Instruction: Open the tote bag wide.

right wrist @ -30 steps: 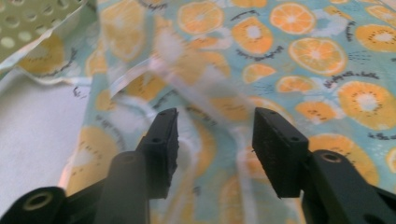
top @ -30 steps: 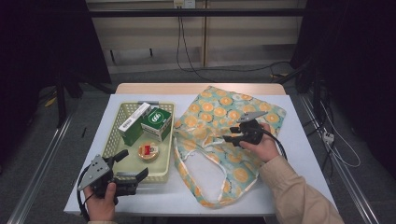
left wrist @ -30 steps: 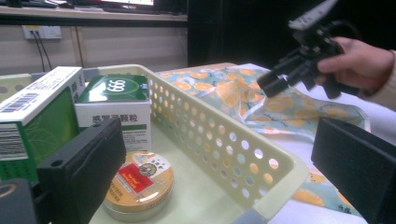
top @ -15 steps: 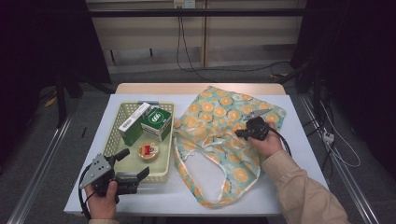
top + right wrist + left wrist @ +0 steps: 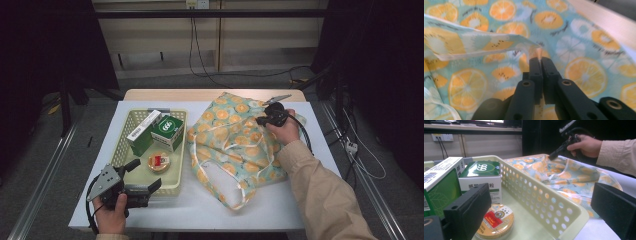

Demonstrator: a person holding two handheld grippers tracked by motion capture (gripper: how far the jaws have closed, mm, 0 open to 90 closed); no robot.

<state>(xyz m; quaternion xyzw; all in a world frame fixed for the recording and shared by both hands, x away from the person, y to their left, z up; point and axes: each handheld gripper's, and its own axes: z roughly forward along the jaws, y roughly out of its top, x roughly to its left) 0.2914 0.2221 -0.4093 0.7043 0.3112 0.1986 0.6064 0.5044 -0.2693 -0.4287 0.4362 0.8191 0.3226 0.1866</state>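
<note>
A cloth bag (image 5: 225, 145) printed with orange slices lies on the white table right of a pale yellow basket (image 5: 118, 150). My right gripper (image 5: 259, 121) is shut on a fold of the bag's fabric (image 5: 499, 42) near its far edge and holds that fold up; the pinch sits at the jaw tips (image 5: 540, 60). The left gripper view shows that gripper (image 5: 552, 156) above the bag (image 5: 564, 175). My left gripper (image 5: 145, 175) hovers wide open at the basket's near corner (image 5: 541, 212), holding nothing.
The basket holds a green box marked 666 (image 5: 169, 129), a white and green carton (image 5: 141, 132) and a round gold tin (image 5: 158, 162). The bag's white handles (image 5: 220, 175) trail toward the table's front edge. Cables run on the floor to the right.
My right gripper has moved away from me toward the table's far side with the bag's fabric still pinched. The left gripper has stayed put.
</note>
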